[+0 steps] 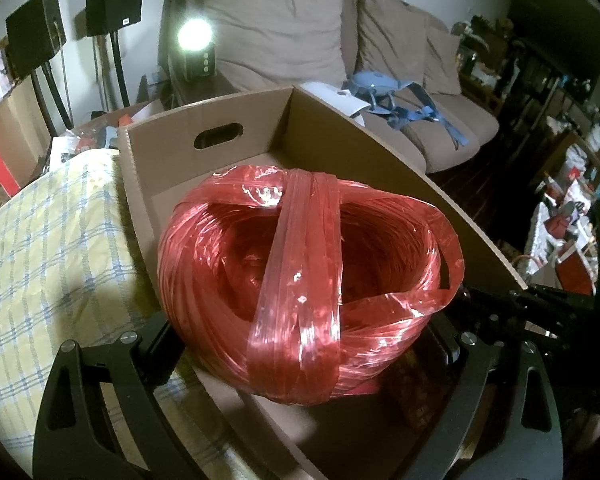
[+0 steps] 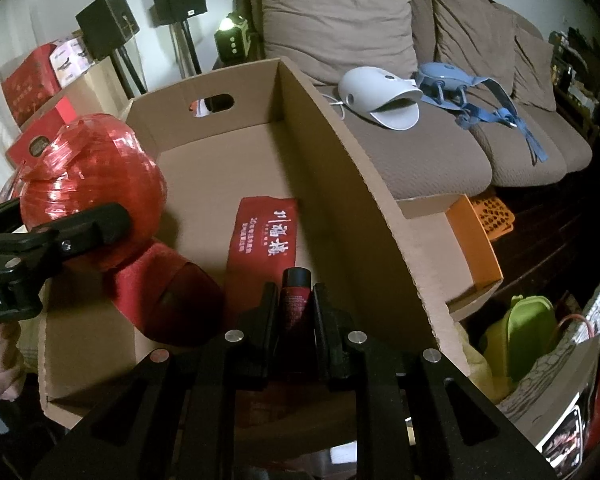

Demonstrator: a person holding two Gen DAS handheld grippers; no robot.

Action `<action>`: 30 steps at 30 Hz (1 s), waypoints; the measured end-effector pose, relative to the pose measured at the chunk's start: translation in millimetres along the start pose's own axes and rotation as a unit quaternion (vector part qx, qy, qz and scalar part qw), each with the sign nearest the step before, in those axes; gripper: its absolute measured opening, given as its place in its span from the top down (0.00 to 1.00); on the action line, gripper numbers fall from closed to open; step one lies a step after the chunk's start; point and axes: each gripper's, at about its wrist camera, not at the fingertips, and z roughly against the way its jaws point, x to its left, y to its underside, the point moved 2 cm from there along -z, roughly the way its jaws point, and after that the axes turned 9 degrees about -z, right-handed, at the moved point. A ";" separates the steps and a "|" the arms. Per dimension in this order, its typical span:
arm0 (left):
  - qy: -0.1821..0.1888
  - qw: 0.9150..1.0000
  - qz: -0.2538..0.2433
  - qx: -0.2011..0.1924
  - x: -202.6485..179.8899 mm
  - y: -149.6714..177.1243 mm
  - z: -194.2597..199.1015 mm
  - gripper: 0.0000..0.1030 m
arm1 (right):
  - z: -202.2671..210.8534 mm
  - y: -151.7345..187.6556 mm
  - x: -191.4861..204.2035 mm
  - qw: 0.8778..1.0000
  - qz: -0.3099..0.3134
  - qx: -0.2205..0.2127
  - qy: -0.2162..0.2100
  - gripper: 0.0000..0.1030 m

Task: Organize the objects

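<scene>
A big red ball of plastic twine [image 1: 300, 272] fills the left wrist view, with my left gripper [image 1: 302, 340] shut on its sides above the open cardboard box [image 1: 340, 136]. From the right wrist the same ball [image 2: 96, 176] hangs over the box's left wall, clamped by the left gripper [image 2: 56, 220]. My right gripper [image 2: 296, 308] is shut on a small dark red bottle [image 2: 296, 292], held just above the floor of the box [image 2: 340, 200]. Inside lie a red packet with white lettering [image 2: 264, 236] and a red roll-shaped bundle [image 2: 168, 300].
A brown sofa [image 2: 420, 152] behind the box carries a white device [image 2: 376, 96] and a blue strapped massager [image 2: 452, 80]. Yellow checked cloth [image 1: 52, 248] lies left of the box. Right of it are an orange crate [image 2: 492, 212] and a green container [image 2: 528, 332]. Speakers on stands [image 2: 104, 24] and a lamp [image 1: 196, 36] are behind.
</scene>
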 end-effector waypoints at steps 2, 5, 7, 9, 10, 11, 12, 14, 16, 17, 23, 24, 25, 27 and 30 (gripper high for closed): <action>-0.001 1.000 0.000 0.001 0.8 0.2 0.8 0.07 | -0.1 -0.7 -0.1 1.000 0.000 0.000 -0.001 0.84; -0.001 1.000 -0.001 0.000 1.8 -0.4 2.9 0.07 | -0.3 -0.4 0.6 1.000 0.001 0.002 -0.001 0.84; -0.001 1.000 0.001 0.001 3.2 -0.1 2.7 0.07 | -0.8 -0.3 1.1 1.000 0.001 0.003 0.000 0.84; 0.000 1.000 0.001 0.001 2.8 0.8 2.7 0.07 | -1.1 -0.4 1.5 1.000 0.002 0.004 -0.002 0.84; 0.000 1.000 0.000 0.001 2.8 1.0 2.6 0.07 | -0.9 -0.3 1.3 1.000 0.002 0.004 -0.001 0.84; 0.000 1.000 0.000 0.001 2.7 0.6 2.7 0.07 | -0.8 -0.1 1.4 1.000 0.003 0.004 -0.001 0.84; 0.001 1.000 0.001 0.001 2.5 0.7 2.7 0.07 | -0.8 -0.1 1.4 1.000 0.002 0.003 -0.001 0.84; 0.000 1.000 0.001 0.001 2.1 0.9 2.8 0.07 | -0.9 0.0 1.5 1.000 0.002 0.004 -0.001 0.84; 0.001 1.000 -0.001 0.000 2.8 1.6 3.0 0.07 | -0.9 -0.1 1.6 1.000 0.002 0.004 -0.001 0.84; 0.001 1.000 -0.001 0.000 2.5 0.1 3.1 0.07 | -1.2 0.0 1.7 1.000 0.002 0.004 -0.001 0.84; 0.004 1.000 -0.004 -0.002 4.1 -2.9 6.0 0.07 | -1.8 1.5 2.3 1.000 0.003 0.005 -0.001 0.84; 0.004 1.000 -0.004 -0.002 1.9 -3.7 7.1 0.07 | -1.6 1.9 2.2 1.000 0.003 0.006 -0.001 0.84; 0.004 1.000 -0.003 -0.002 2.5 -3.7 7.1 0.07 | -1.7 2.2 2.2 1.000 0.003 0.006 -0.001 0.84; 0.004 1.000 -0.003 -0.002 1.0 -3.9 8.0 0.07 | -1.4 2.2 2.0 1.000 0.003 0.006 -0.001 0.84; 0.005 1.000 -0.003 -0.002 1.1 -3.8 7.9 0.07 | -1.3 2.0 1.6 1.000 0.004 0.007 -0.002 0.84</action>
